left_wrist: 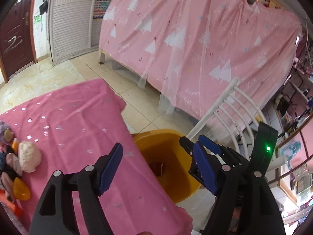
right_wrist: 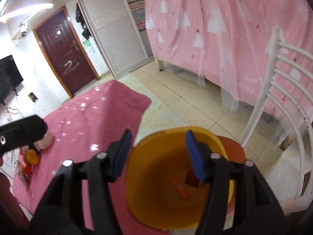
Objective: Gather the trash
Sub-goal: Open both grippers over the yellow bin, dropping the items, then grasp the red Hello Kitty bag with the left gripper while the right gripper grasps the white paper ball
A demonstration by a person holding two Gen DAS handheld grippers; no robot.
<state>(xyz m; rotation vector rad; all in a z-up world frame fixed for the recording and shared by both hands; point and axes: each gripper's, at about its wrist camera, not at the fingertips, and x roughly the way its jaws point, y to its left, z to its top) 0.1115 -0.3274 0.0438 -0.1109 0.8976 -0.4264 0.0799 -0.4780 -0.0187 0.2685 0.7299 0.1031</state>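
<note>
At the far left of the pink tabletop [left_wrist: 78, 129] lies the trash [left_wrist: 21, 162]: a heap of crumpled tissue, an orange peel-like scrap and wrappers, all close together. The left gripper [left_wrist: 156, 168] hangs over the tabletop's edge, its jaws wide apart and holding nothing. Just right of the tabletop sits the yellow bin [right_wrist: 176, 176], with a red wrapper [right_wrist: 181, 189] and a darker red scrap already at its bottom. The right gripper [right_wrist: 160, 156] is poised above the bin mouth, jaws likewise spread and empty, which suggests a drop step is finished. Judging by the heap, much of the collecting remains. The next move calls for one gripper to swing left to the heap, close on a single piece, and carry it to the bin.
</note>
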